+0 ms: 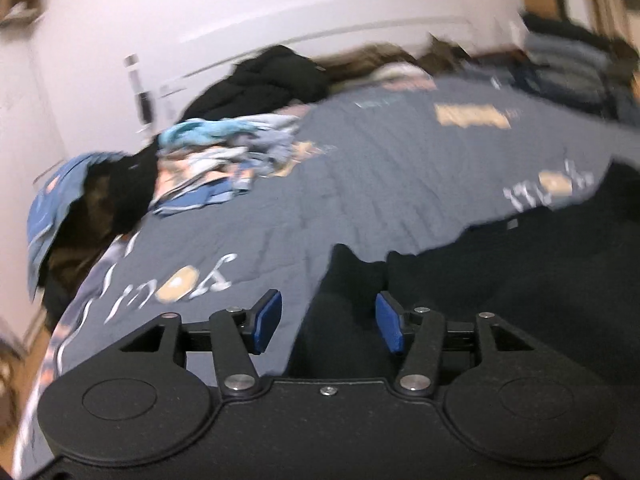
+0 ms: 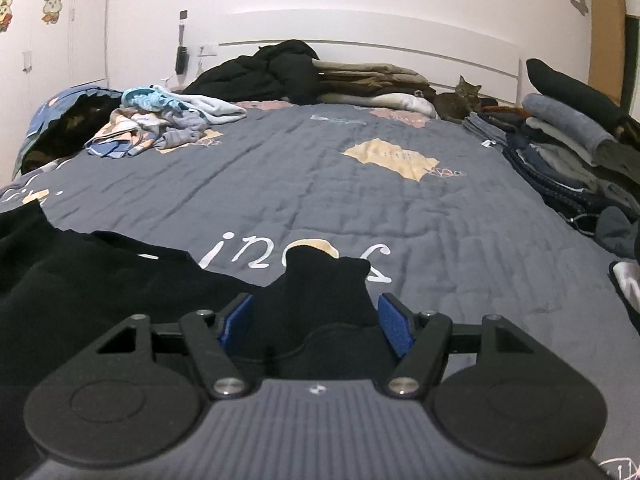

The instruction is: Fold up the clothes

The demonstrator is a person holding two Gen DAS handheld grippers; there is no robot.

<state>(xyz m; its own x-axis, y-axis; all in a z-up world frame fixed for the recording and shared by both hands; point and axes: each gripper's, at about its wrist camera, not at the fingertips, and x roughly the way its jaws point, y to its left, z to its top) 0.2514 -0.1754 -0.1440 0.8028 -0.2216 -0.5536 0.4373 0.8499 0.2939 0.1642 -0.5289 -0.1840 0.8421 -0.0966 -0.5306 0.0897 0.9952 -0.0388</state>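
Garment: your black soft-fabric garment lies spread on the grey quilted bed.
Right tool: wide, bunched fabric between the pads, unclamped.
Left tool: wide, empty.
Risk: closing on thick bunching drags layers.

White handwritten lettering is running across the grey-blue bedspread, upside down from the right wrist view, so only bits like "s", "o", "n", "i" are showing. The word cannot be read whole; the left wrist view is blurring its lettering.
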